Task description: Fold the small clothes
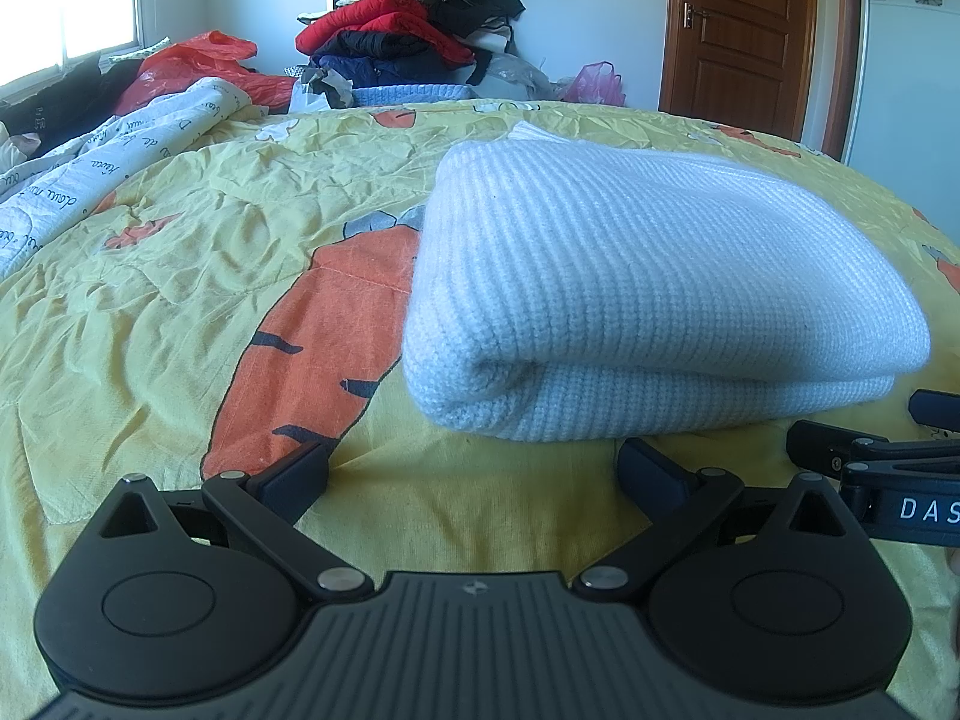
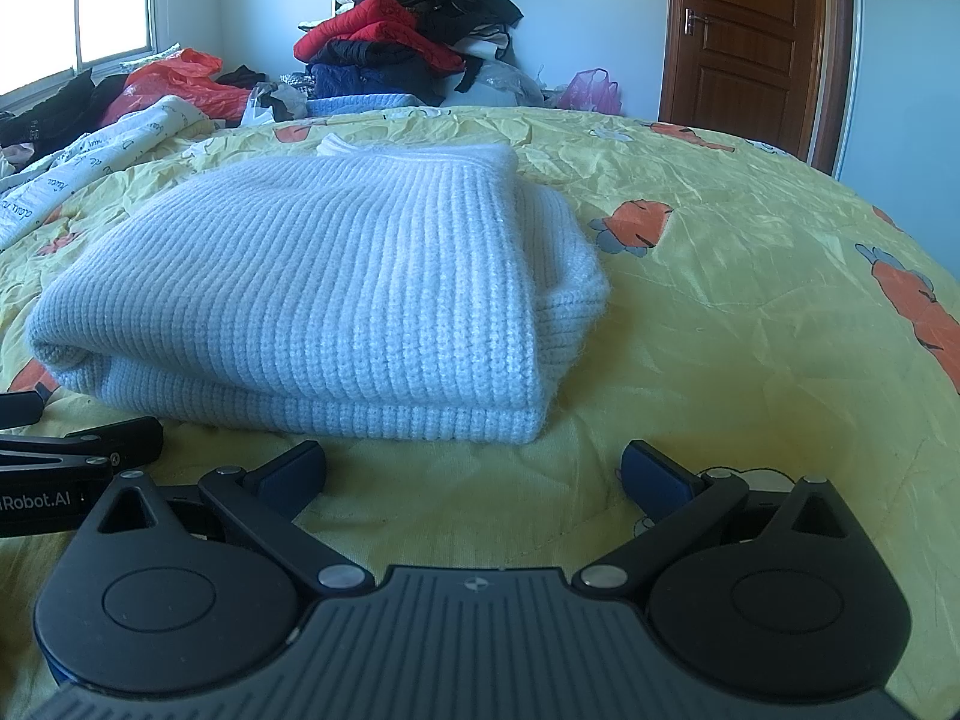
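Pale blue ribbed knit sweater [image 1: 648, 294] lies folded in 2 layers on the yellow carrot-print bedspread [image 1: 180, 276]; left gripper [image 1: 474, 474] and right gripper [image 2: 474, 474] (both spread apart, empty) rest just short of it, fold looks finished.

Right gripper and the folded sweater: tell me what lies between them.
Only bare yellow bedspread. In the right wrist view the right gripper is open and apart from the folded white knit sweater, with nothing on the strip between.
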`<state>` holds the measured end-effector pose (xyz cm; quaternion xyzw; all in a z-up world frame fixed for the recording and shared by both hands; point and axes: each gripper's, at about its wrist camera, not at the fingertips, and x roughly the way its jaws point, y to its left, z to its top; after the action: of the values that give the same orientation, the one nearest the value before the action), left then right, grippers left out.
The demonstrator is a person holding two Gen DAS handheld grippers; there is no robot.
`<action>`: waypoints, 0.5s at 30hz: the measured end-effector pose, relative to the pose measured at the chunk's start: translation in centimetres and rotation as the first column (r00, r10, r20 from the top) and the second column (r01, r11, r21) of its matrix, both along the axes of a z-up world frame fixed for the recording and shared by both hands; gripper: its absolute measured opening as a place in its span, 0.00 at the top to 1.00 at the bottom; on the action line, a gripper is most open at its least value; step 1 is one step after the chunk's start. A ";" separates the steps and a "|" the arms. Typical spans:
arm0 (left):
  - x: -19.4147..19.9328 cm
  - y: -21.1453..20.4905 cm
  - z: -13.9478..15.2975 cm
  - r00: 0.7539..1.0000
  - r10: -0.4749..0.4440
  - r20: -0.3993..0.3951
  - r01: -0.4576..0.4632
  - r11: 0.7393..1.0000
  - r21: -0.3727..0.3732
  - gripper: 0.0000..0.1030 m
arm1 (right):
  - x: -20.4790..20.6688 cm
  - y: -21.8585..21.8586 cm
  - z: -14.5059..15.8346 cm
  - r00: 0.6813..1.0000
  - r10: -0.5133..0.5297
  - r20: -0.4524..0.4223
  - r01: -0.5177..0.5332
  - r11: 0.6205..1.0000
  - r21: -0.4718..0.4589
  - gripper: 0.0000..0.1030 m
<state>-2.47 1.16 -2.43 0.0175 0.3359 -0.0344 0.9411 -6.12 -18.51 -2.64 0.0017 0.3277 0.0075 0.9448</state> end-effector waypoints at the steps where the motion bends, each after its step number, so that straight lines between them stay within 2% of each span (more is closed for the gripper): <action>1: 0.0 0.0 0.0 1.000 0.000 0.000 0.000 1.000 0.000 0.00 | 0.0 0.0 0.0 1.000 0.000 0.000 0.000 1.000 0.000 0.00; 15: 0.0 0.1 0.1 1.000 0.003 -0.002 -0.003 1.000 -0.006 0.00 | 0.0 0.1 0.0 1.000 0.000 -0.001 0.000 1.000 -0.002 0.00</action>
<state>-2.47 1.24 -2.30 0.0142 0.3366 -0.0338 0.9409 -6.11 -18.42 -2.63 0.0007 0.3284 0.0071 0.9445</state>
